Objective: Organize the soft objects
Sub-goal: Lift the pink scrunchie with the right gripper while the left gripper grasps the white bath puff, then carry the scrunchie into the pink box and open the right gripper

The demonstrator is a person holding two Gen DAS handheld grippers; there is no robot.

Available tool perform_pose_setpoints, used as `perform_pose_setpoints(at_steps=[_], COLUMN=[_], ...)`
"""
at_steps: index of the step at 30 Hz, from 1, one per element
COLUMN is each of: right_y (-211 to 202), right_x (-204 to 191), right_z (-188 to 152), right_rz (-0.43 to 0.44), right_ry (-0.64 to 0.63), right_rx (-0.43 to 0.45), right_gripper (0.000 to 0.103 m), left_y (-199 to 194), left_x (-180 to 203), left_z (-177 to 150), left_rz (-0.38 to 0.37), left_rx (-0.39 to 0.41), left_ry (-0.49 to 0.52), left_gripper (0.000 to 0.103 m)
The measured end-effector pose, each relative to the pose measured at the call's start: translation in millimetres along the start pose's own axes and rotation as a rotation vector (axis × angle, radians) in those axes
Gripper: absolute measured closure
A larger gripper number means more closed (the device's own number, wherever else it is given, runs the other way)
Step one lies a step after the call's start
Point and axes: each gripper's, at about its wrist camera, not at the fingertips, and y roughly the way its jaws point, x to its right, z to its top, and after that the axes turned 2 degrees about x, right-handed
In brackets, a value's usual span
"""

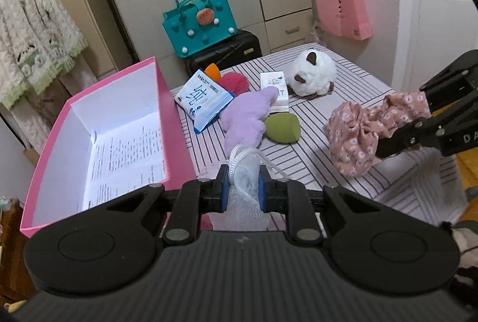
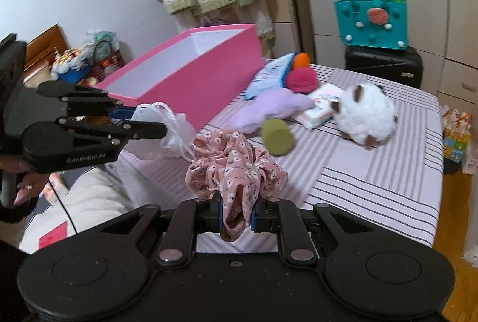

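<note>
Your left gripper (image 1: 244,187) has its jaws pinched narrow on the white mesh bath pouf (image 1: 246,202), its cord loop sticking up above the pads. Your right gripper (image 2: 236,214) is clamped just as tightly on the pink floral scrunchie (image 2: 236,169), which bunches out ahead of the jaws, clear of the striped worktop (image 2: 373,181).

The pink box (image 1: 167,101) stands open at the worktop's left edge, nearest your left side, so carry the pouf over its rim first and let go only once the bulk hangs inside the walls, since the mesh is springy and could snag on the edge. Bring the scrunchie in behind it, keeping the two grippers apart.

Left on the worktop are the purple plush (image 1: 246,119), the green sponge (image 1: 282,127), probably a makeup sponge, and the white plush cat (image 1: 313,72).
</note>
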Motion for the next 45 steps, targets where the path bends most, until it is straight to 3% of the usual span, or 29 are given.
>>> perform_pose_setpoints(at_steps=[8, 15, 20, 32, 39, 45], right_y=[-1.3, 6.1, 18.7, 86.6, 159.3, 218.5], right_x=[-32.4, -51.5, -55.8, -59.8, -66.0, -62.3], right_z=[31.8, 74.6, 104.0, 176.0, 212.5, 227.9], right_rz=[0.068, 0.089, 0.111, 0.141, 0.081, 0.058], right_ry=[-0.064, -0.135, -0.168, -0.282, -0.450, -0.560], right_rx=[0.000, 0.048, 0.078, 0.084, -0.005, -0.144], right_gripper=[0.085, 0.084, 0.084, 0.084, 0.084, 0.084], left_y=[-32.4, -48.5, -45.0, 6.3, 67.7, 117.5], left_x=[-34.0, -67.2, -95.6, -167.0, -195.7, -217.5], left_z=[12.0, 24.7, 29.4, 59.5, 76.4, 77.4], left_rz=[-0.053, -0.093, -0.063, 0.075, 0.160, 0.137], left_rx=[0.004, 0.069, 0.112, 0.098, -0.001, -0.117], left_ry=[-0.007, -0.055, -0.103, -0.184, -0.204, -0.270], left_gripper=[0.085, 0.088, 0.089, 0.090, 0.090, 0.090])
